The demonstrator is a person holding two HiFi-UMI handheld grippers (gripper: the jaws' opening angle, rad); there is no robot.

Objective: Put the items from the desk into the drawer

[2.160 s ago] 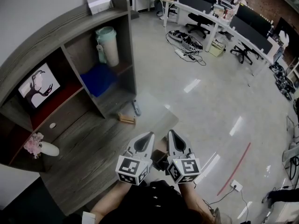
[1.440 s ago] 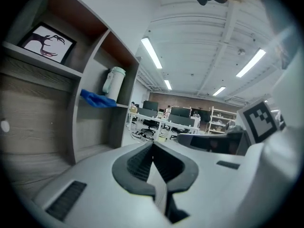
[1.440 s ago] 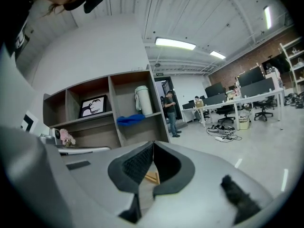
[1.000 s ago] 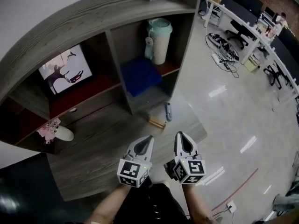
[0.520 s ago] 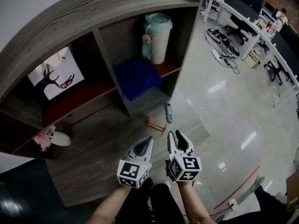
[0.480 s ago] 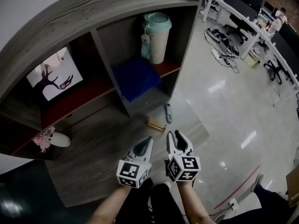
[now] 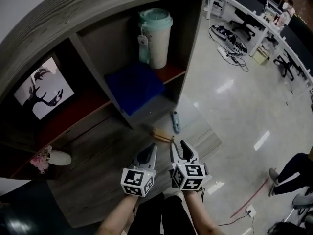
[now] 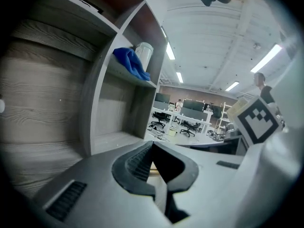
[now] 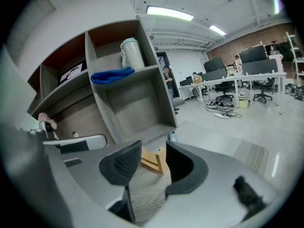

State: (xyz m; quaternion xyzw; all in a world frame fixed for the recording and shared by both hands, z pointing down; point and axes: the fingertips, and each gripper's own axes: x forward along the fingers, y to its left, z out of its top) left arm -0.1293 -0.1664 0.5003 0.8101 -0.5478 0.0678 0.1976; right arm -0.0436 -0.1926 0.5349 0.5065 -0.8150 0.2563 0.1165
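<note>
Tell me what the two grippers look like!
The left gripper and right gripper are pale grey plastic, each with two pointed jaws lined with dark ribbed pads. Each carries a cube with black-and-white square markers. No sleeves show on the forearms.

Dim head view w/ floor glare [image 7: 226,86], fisheye-warped edges

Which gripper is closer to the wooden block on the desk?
Right. The right gripper is just short of the block, open jaws lined up on it; the left gripper, shut, sits off to the block's left.
</note>
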